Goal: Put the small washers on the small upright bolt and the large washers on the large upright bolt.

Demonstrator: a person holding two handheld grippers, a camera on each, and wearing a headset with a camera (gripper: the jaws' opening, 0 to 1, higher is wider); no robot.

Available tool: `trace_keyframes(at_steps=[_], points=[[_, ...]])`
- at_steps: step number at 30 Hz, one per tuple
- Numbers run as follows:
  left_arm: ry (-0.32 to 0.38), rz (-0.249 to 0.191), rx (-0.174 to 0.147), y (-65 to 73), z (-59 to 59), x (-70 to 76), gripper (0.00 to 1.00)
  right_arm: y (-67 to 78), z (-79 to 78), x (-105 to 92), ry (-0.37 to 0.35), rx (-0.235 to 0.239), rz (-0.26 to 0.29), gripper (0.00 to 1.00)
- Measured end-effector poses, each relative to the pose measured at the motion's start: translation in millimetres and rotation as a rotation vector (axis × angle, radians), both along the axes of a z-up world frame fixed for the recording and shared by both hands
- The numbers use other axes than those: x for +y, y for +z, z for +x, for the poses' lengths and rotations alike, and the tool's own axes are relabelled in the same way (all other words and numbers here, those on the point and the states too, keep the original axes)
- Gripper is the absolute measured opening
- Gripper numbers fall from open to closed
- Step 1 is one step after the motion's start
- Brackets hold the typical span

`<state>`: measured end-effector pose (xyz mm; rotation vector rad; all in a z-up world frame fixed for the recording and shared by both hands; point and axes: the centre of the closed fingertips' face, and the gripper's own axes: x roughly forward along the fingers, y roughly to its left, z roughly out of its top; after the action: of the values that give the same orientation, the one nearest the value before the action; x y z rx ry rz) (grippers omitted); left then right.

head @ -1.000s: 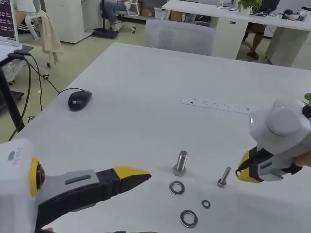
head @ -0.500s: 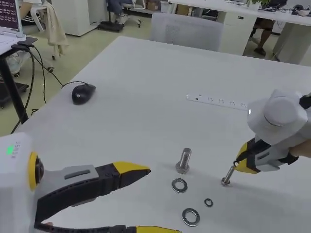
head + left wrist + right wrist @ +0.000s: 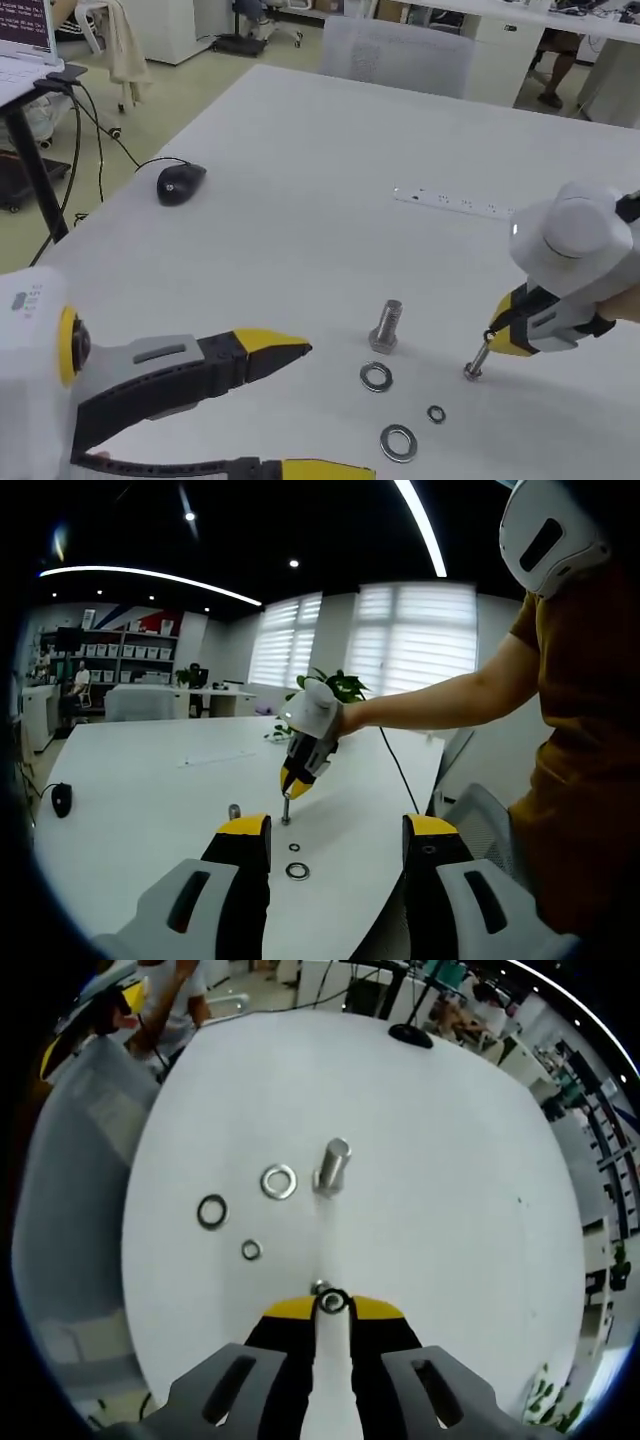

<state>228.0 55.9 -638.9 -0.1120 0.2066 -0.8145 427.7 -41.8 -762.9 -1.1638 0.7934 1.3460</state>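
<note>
Small washer (image 3: 333, 1302) is sitting pinched in the right gripper's (image 3: 494, 344) fingers, which are clenching on it right at the top of the small bolt (image 3: 476, 362); whether the ring is already over the thread is not clear. The small bolt is standing on the bench (image 3: 300, 200), leaning a little in the head view. A second small washer (image 3: 436, 414) is lying flat near it. The large bolt (image 3: 387, 326) is standing upright further left, with one large washer (image 3: 376, 377) just beside its base and another large washer (image 3: 398, 442) lying nearer the person. The left gripper (image 3: 340, 410) is hovering over the bench, apart from the parts, its fingers spread and holding nothing.
</note>
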Motion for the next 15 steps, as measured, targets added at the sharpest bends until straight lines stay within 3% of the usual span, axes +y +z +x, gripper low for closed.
trace_keyframes(at_steps=[15], points=[[0.011, -0.003, 0.010, -2.7, 0.4, 2.4, 0.52, -19.6, 1.6, -1.4, 0.009, 0.018, -0.032, 0.12]])
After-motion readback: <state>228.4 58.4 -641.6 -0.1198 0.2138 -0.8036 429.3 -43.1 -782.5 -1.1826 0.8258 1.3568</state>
